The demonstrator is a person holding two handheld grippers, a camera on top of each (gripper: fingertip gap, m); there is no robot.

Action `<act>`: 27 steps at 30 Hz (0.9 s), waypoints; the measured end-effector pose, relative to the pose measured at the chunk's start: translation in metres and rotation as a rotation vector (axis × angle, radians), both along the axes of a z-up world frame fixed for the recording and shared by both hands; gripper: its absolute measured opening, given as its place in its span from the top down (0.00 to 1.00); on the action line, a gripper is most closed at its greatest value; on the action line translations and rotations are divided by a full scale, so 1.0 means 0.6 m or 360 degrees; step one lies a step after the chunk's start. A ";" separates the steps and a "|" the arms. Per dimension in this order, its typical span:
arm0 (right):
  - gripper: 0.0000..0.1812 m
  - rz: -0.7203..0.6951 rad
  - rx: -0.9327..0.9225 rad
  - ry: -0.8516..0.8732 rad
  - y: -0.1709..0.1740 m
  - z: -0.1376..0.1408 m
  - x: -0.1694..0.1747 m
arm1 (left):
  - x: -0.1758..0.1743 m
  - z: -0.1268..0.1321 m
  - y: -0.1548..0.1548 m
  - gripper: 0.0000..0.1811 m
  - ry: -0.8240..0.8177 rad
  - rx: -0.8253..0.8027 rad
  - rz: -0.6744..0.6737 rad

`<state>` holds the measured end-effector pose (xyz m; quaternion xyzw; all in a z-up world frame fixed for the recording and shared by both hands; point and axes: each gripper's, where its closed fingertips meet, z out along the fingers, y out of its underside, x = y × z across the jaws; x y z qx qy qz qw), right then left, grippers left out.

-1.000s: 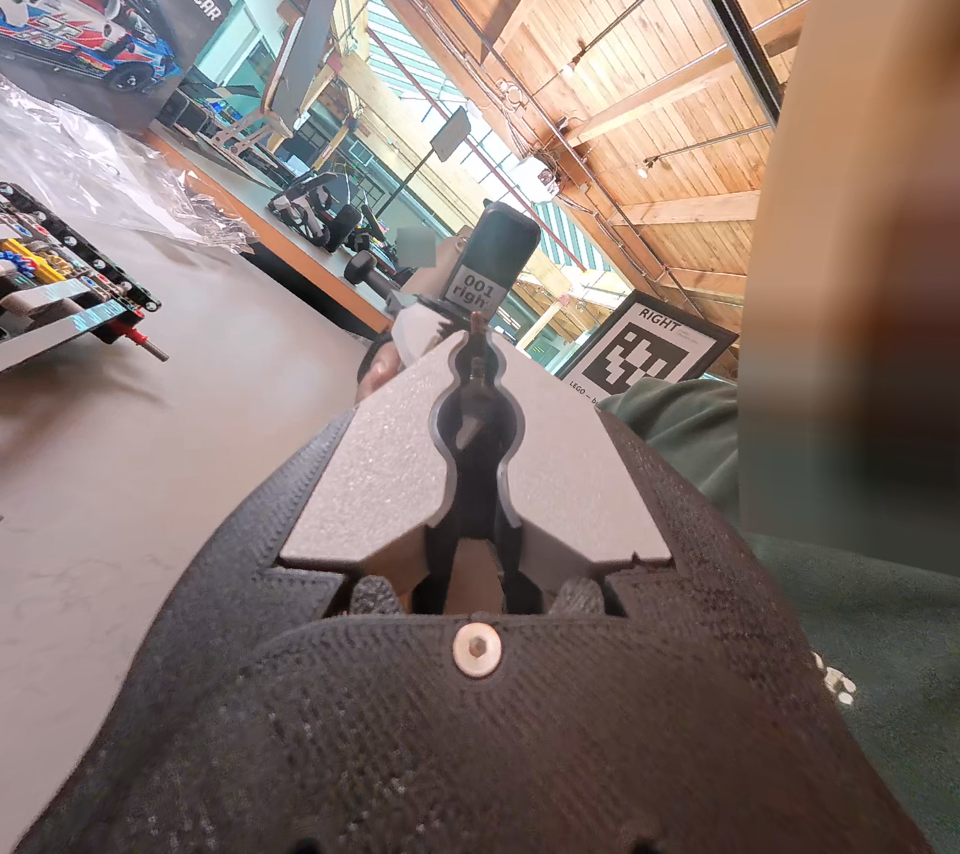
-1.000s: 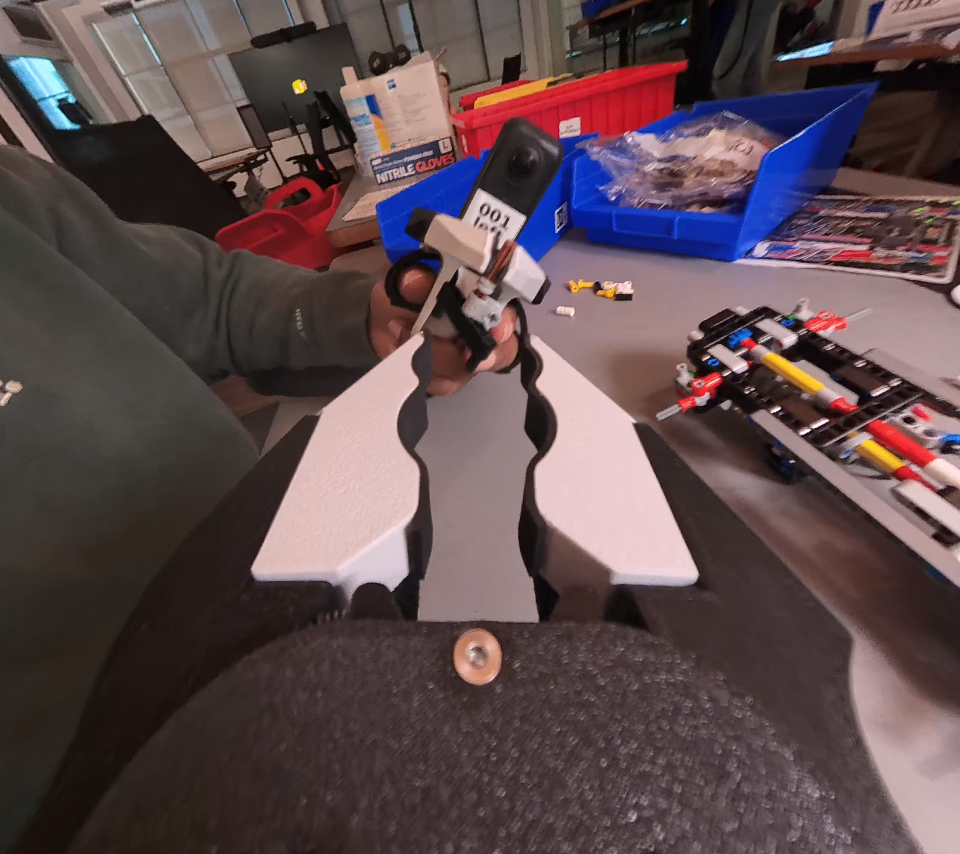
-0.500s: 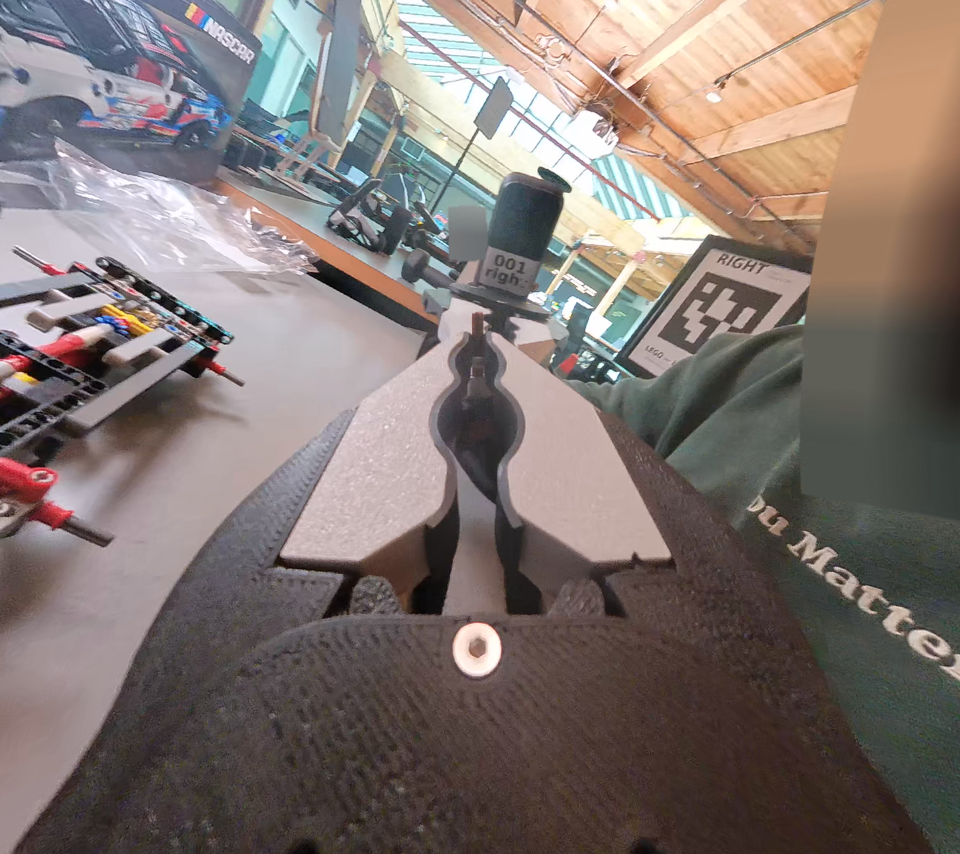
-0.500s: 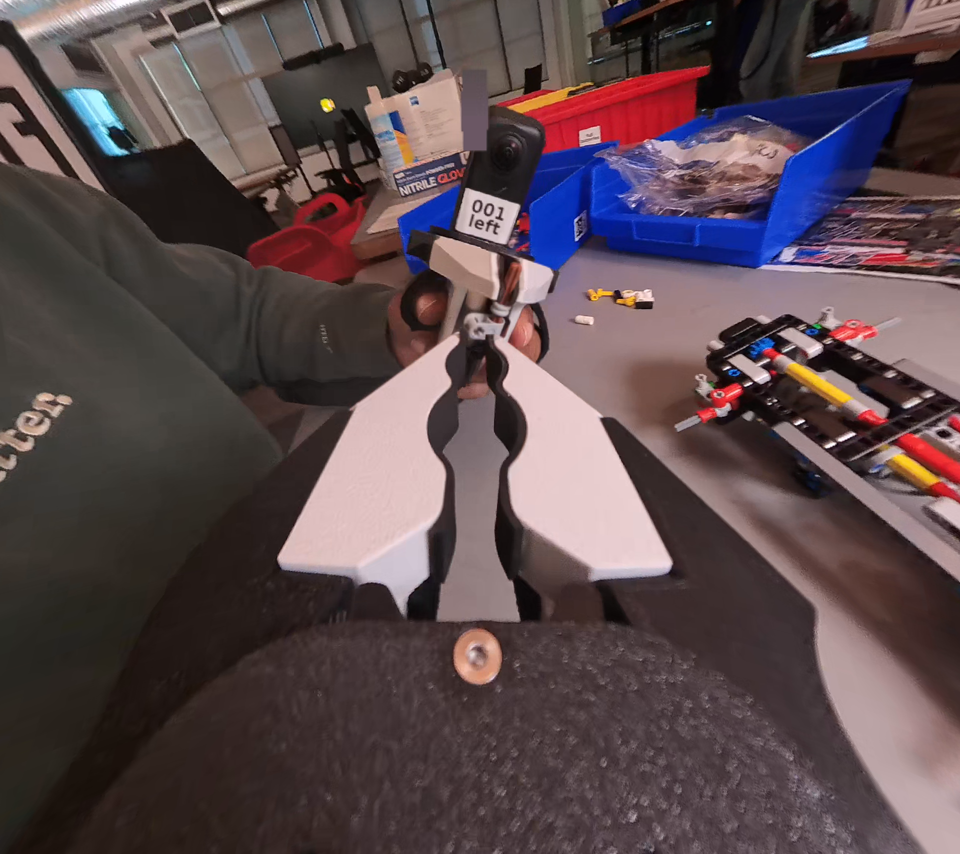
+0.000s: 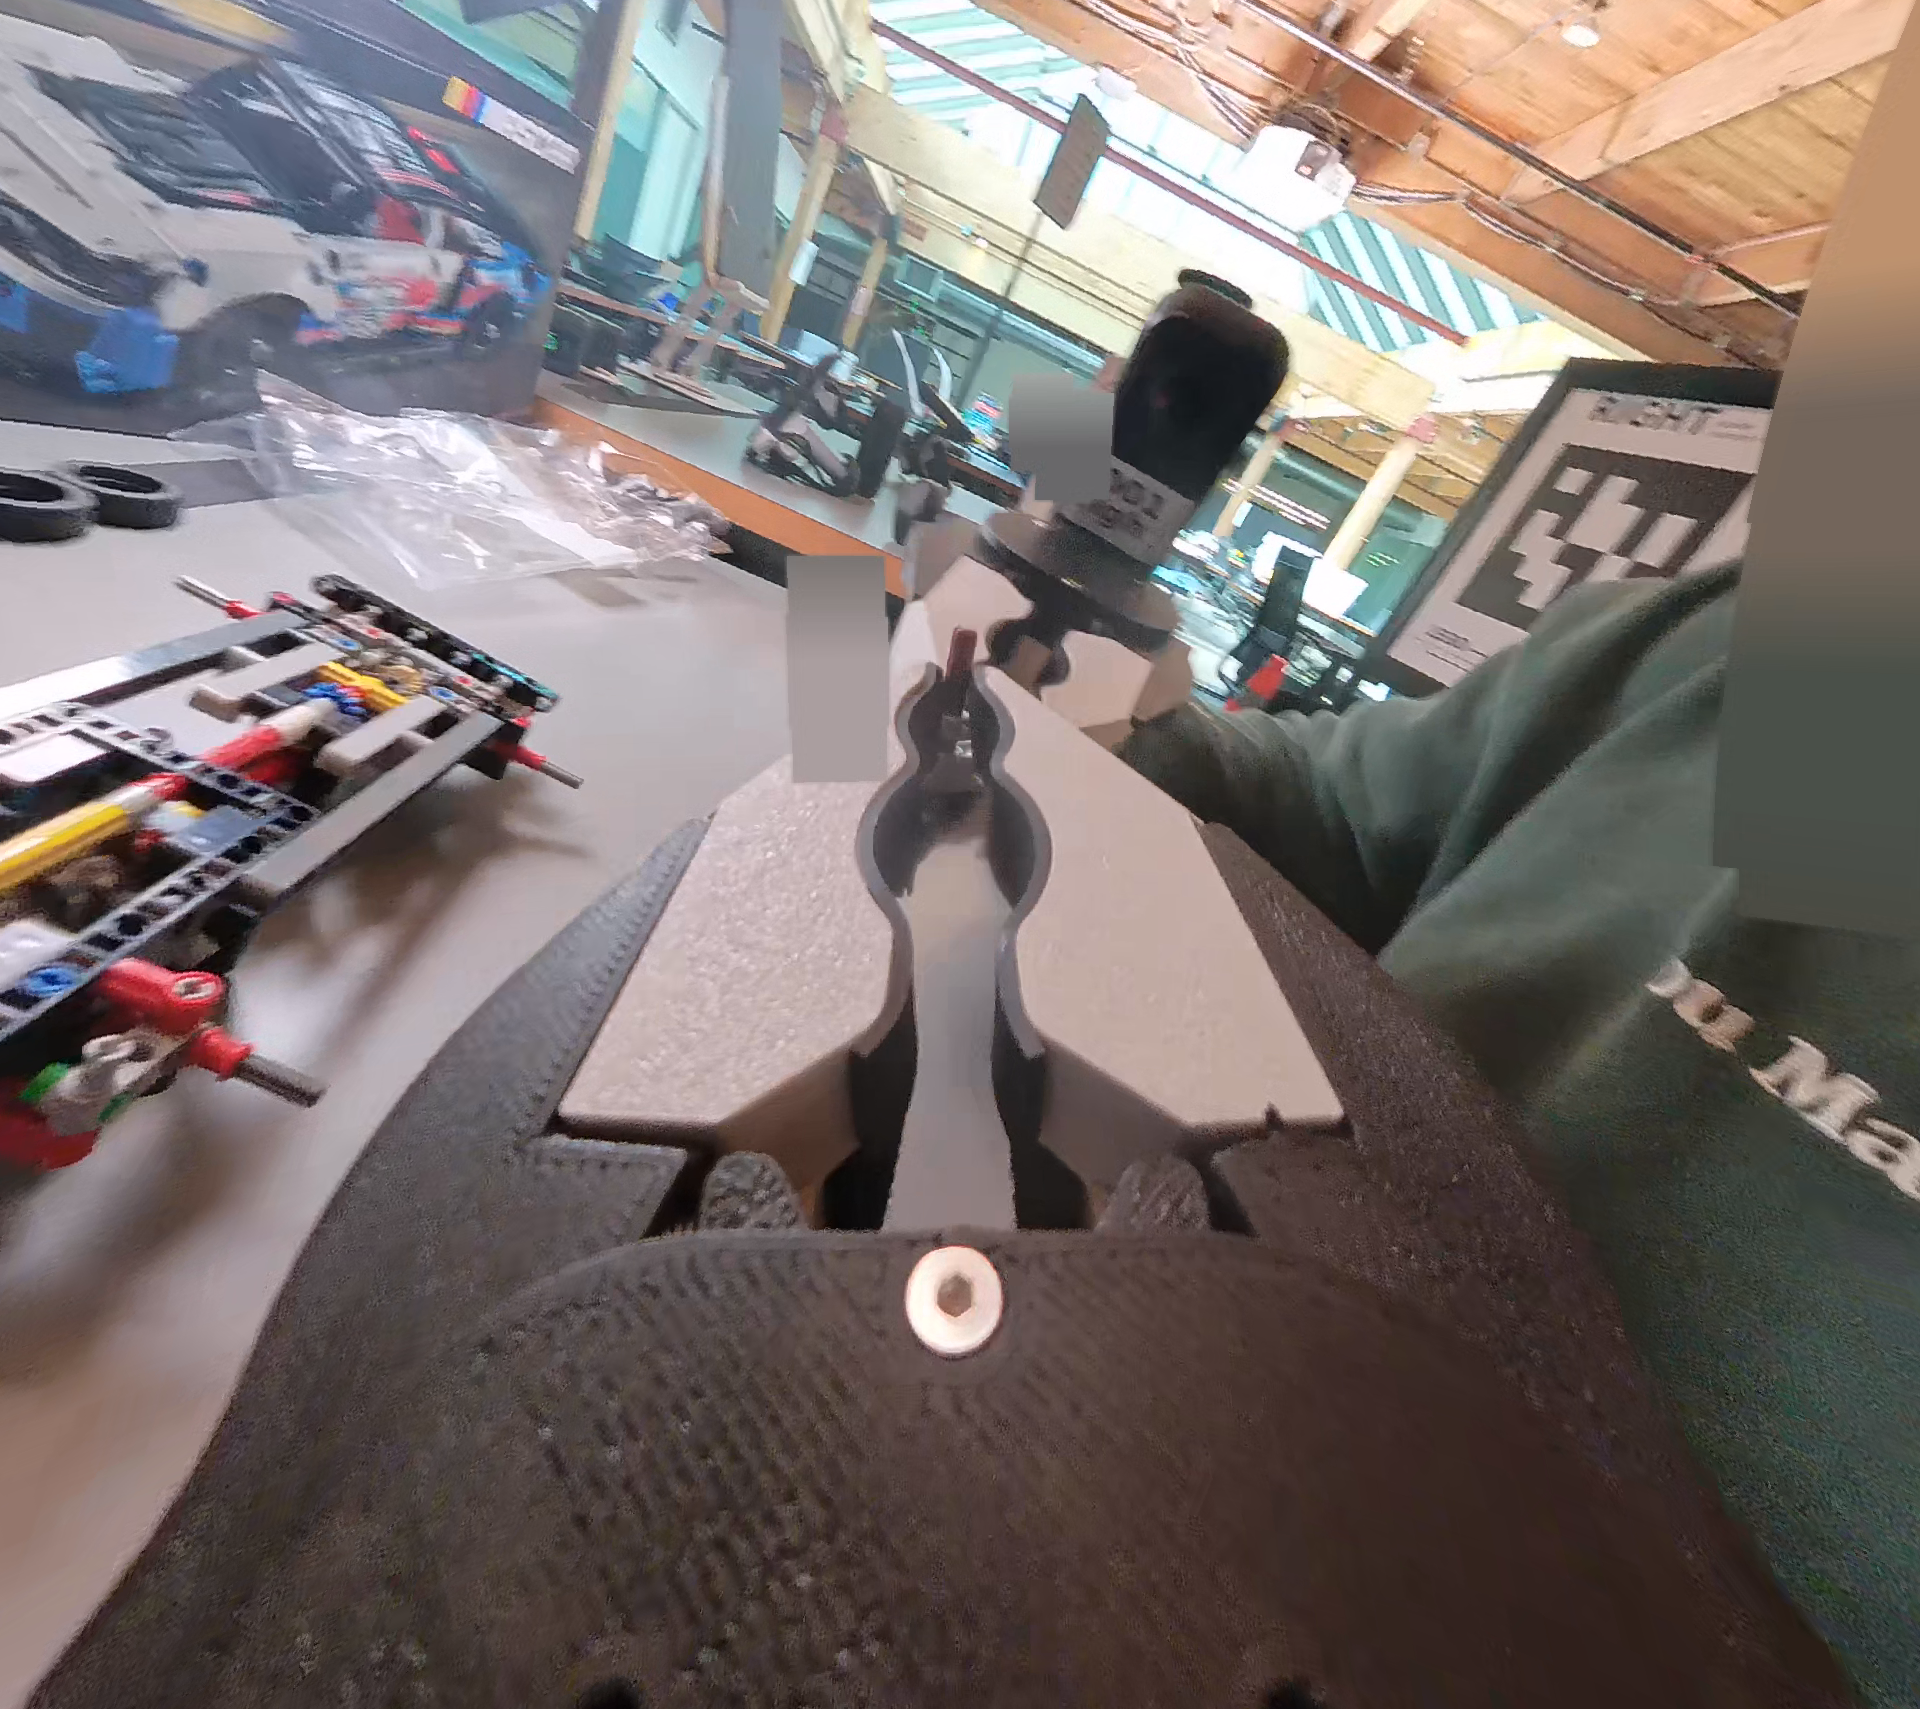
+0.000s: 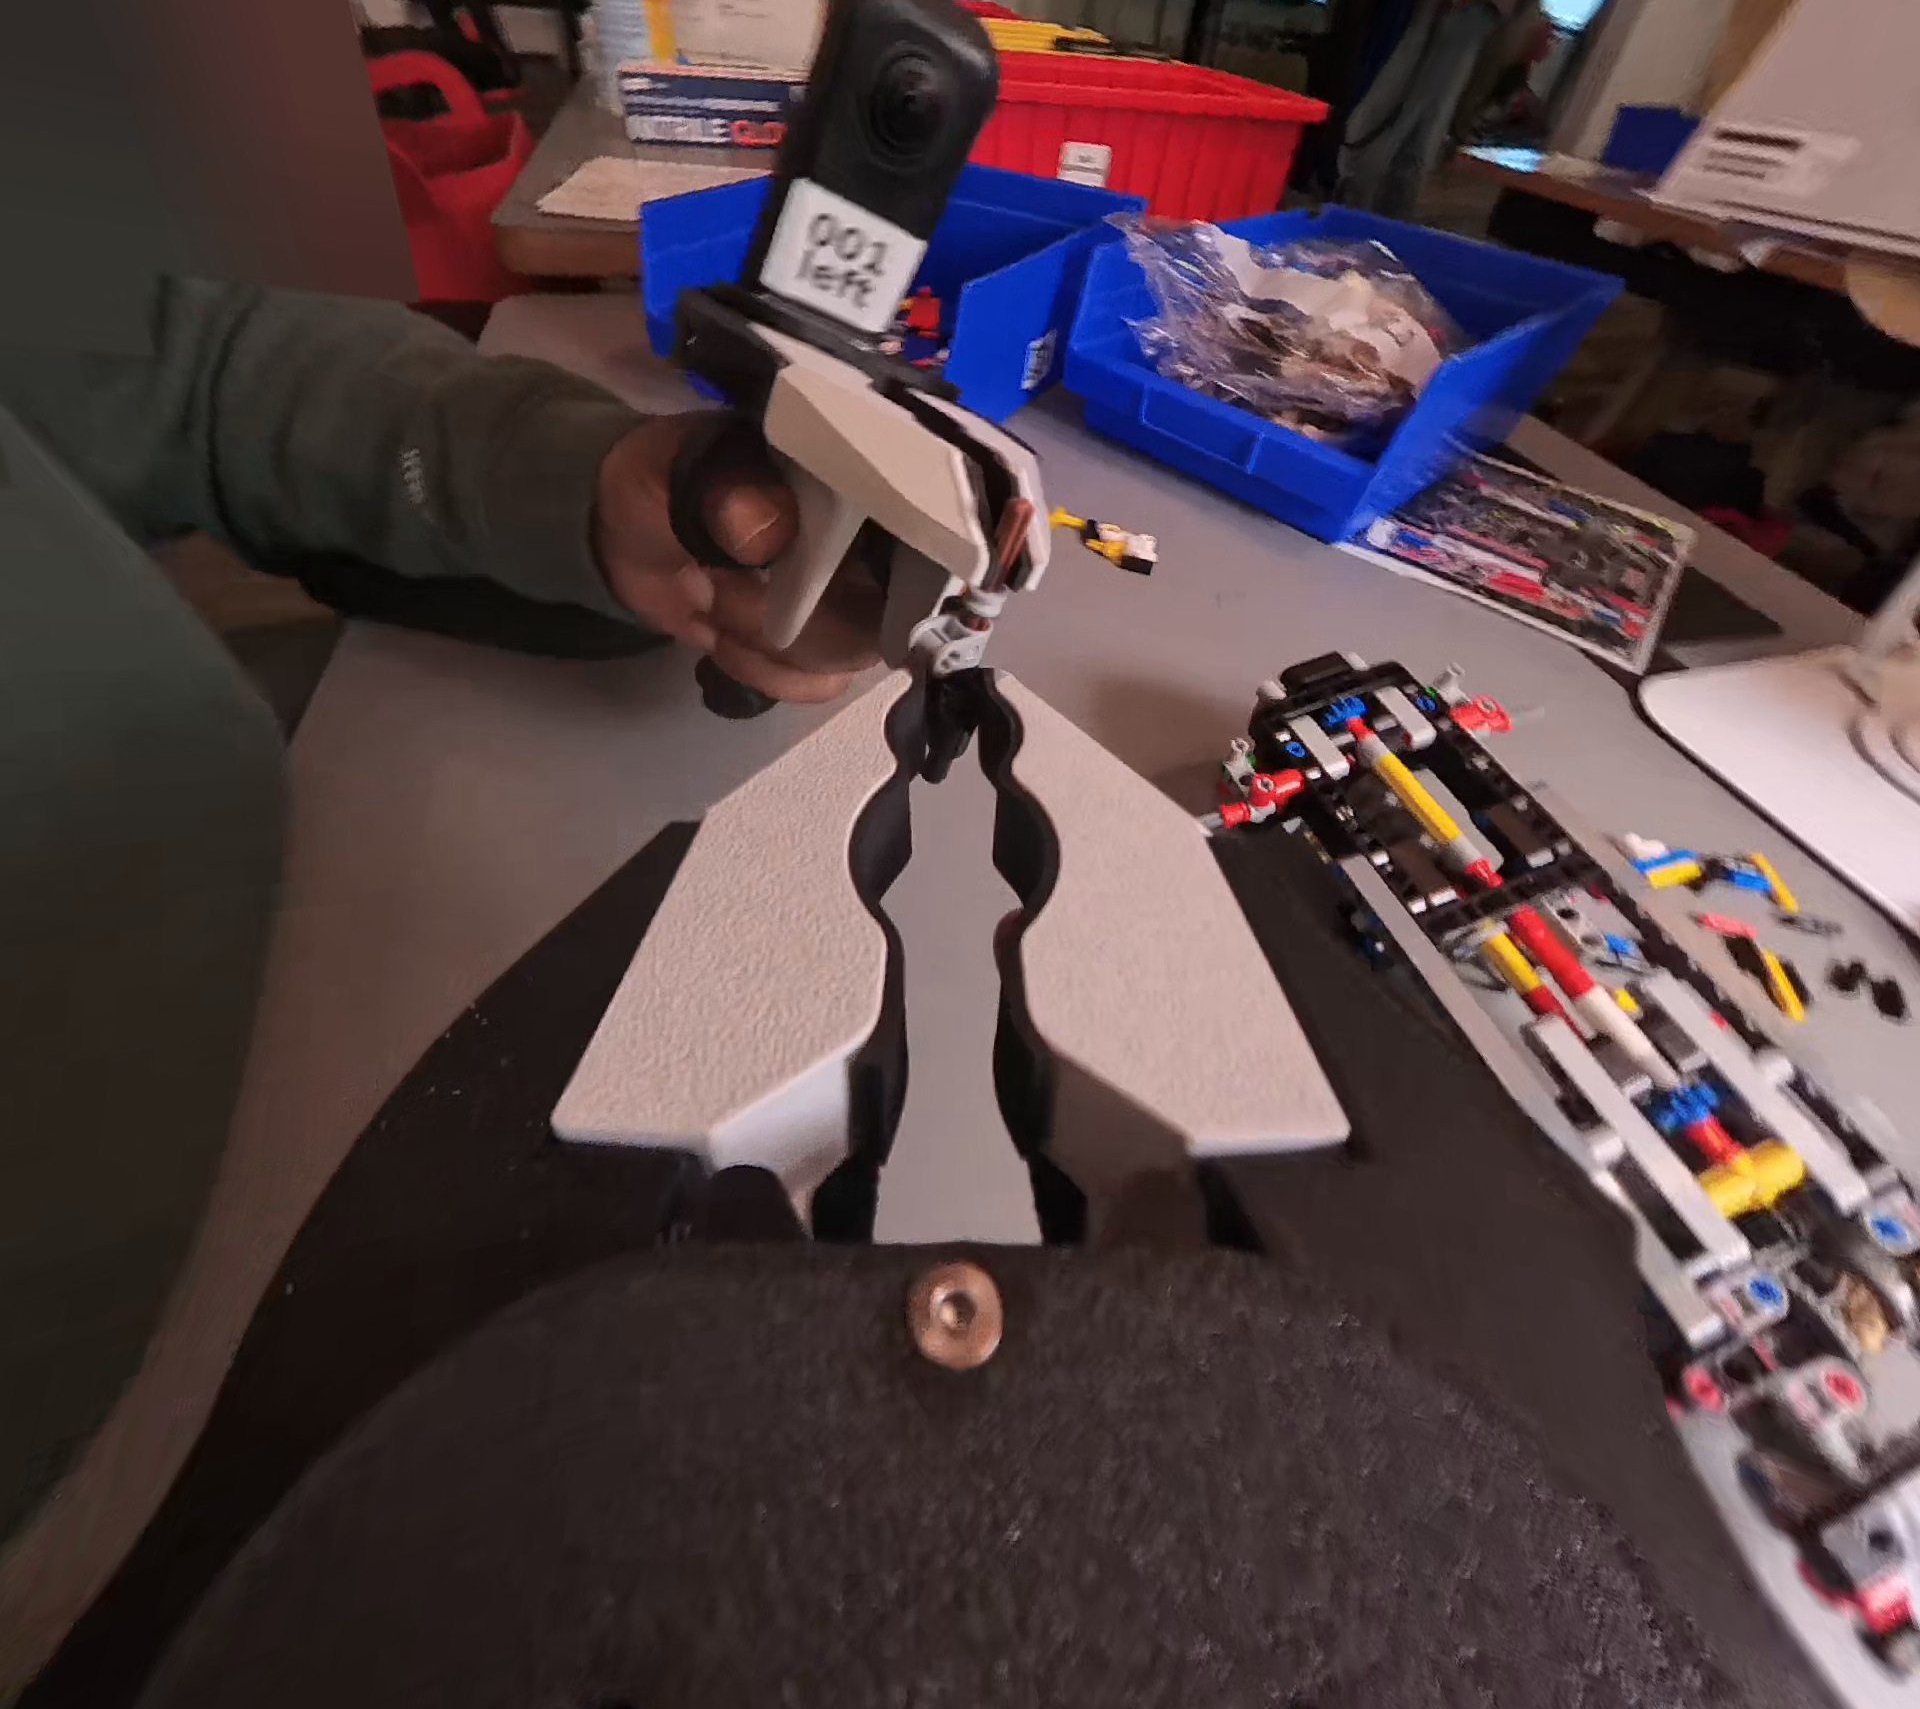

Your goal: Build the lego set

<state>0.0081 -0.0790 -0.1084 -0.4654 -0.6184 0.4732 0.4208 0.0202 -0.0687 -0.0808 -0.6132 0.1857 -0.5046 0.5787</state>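
My left gripper (image 5: 951,691) is shut on a small grey connector with a dark red pin (image 5: 961,657). In the right wrist view the left gripper (image 6: 1003,558) holds that grey connector (image 6: 954,633) pointing down. My right gripper (image 6: 951,695) is shut on a small black piece (image 6: 943,740) that meets the connector from below. Both are held in the air above the grey table (image 6: 1143,620). The long black lego chassis (image 6: 1507,932) with yellow, red and white parts lies on the table to the right. It also shows in the left wrist view (image 5: 260,755).
Two blue bins (image 6: 1299,433) stand at the back, one with plastic bags, and a red bin (image 6: 1132,121) behind them. An instruction booklet (image 6: 1538,537) and loose pieces (image 6: 1714,880) lie near the chassis. Clear plastic (image 5: 468,496), tyres (image 5: 83,501) and the set's box (image 5: 208,205) are farther off.
My right gripper closed from open onto the black piece below the left gripper's connector. Both grippers tilted down toward the table, and the chassis is now closer in both views.
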 end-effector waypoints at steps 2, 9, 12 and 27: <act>0.97 0.0322 -0.0007 -0.0014 -0.020 -0.003 0.018 | 0.016 -0.002 -0.022 0.98 0.0015 -0.0012 -0.0197; 0.98 0.1324 -0.0486 -0.0328 -0.084 -0.009 0.071 | 0.053 -0.001 -0.085 0.98 0.0056 0.0042 -0.0623; 0.98 0.1536 -0.0621 -0.0416 -0.097 -0.016 0.073 | 0.057 -0.007 -0.092 0.96 0.0151 0.0098 -0.0626; 0.85 0.0888 -0.0274 -0.0197 -0.043 -0.009 0.035 | 0.022 -0.027 -0.032 0.99 0.0503 0.0166 -0.0162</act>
